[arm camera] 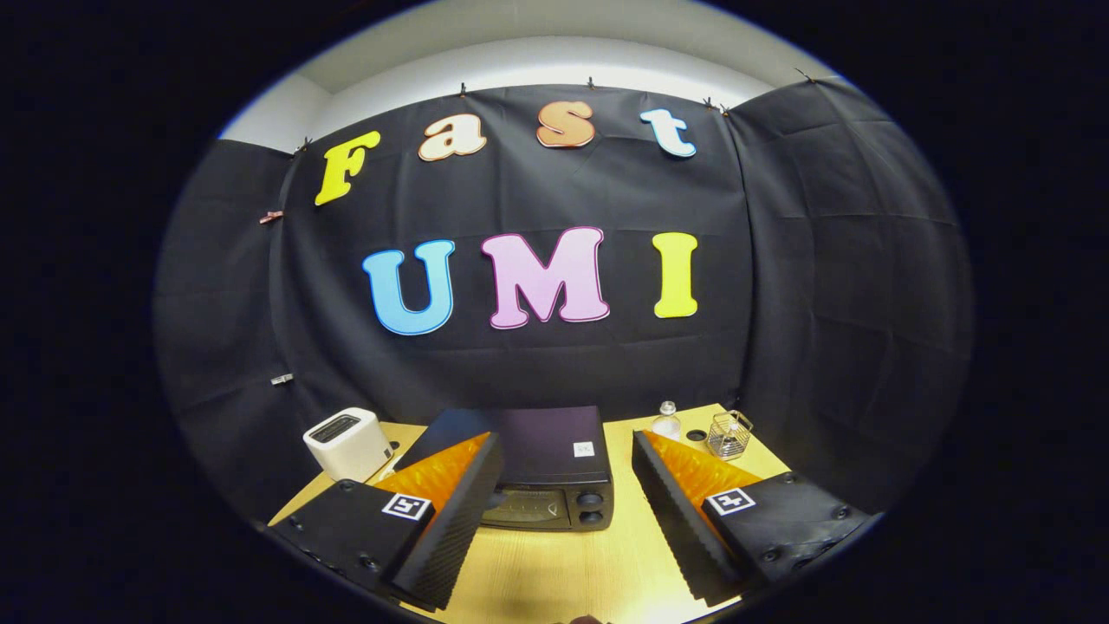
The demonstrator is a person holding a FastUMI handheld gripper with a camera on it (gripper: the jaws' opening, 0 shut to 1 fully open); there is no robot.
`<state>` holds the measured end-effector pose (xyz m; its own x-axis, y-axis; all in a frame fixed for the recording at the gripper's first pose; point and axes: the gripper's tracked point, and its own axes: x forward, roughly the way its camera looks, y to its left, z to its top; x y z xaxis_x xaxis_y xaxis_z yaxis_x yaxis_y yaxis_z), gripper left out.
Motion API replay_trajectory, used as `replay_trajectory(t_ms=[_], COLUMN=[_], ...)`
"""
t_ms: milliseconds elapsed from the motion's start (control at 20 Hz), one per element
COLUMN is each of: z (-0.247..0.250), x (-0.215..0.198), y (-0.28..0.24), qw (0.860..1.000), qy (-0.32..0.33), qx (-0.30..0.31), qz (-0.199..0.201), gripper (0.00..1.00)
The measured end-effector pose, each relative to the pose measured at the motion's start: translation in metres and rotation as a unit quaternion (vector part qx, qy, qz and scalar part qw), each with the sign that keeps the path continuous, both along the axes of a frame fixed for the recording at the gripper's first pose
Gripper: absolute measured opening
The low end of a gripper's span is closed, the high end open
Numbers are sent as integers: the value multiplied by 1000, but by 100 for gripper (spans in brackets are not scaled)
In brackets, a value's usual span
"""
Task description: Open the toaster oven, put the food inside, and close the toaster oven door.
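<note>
A black toaster oven (544, 468) stands on the light wooden table (554, 563), its door shut, two knobs at the right of its front. My gripper (567, 446) is held above the table, open, with nothing between its two fingers. The left finger (459, 494) overlaps the oven's left part in the view; the right finger (676, 494) stands to the oven's right. The oven lies just ahead of and between the fingers. I see no food on the table from here.
A white toaster (348, 444) sits left of the oven, near the table's back edge. Right of the oven are a small clear bottle (665, 420), a dark round hole in the table (696, 435) and a wire basket (729, 435). Black cloth walls close the back and sides.
</note>
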<state>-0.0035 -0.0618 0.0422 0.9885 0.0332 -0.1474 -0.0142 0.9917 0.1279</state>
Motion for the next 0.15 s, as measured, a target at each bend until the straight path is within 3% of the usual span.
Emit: replay_trajectory(t_ms=[150], z=[-1], x=[3], y=[10], qw=[1000], qy=[2], qx=[0], qz=[10], gripper=[99])
